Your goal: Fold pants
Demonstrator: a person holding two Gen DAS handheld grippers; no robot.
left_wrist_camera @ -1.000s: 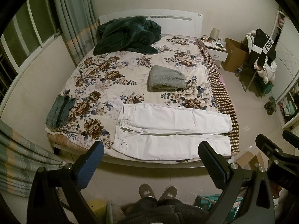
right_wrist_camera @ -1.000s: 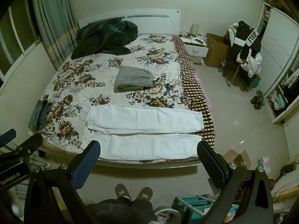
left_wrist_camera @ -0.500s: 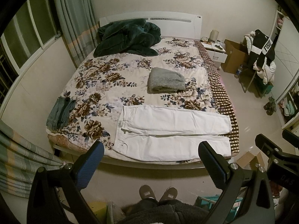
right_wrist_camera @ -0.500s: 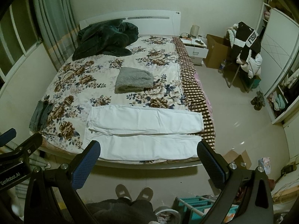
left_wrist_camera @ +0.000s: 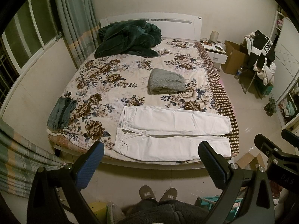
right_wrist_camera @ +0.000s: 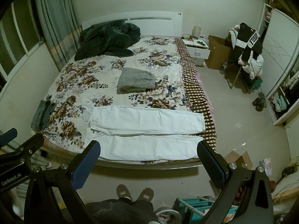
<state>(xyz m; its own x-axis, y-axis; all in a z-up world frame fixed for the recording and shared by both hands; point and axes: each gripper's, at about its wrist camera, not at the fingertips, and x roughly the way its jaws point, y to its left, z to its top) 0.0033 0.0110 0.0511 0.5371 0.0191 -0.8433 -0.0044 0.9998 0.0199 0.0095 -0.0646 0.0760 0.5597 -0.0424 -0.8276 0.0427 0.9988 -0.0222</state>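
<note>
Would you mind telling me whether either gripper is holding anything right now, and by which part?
Nothing is held. The left gripper and right gripper are both open and short of the white pants lying flat on the bed.

The right hand-held gripper (left_wrist_camera: 276,149) is cut off by the left view's edge. Items on the nightstand (right_wrist_camera: 196,43) are too small to identify. Jacket (right_wrist_camera: 250,41) lettering runs out of sight.

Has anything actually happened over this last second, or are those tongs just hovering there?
Almost nothing. Both views drifted very slightly; nothing was grabbed or released. The left tongs and right tongs stay wide open, above the floor short of the bed. The white pants lie flat and unfolded as before, and the grey folded towel has not moved.
</note>
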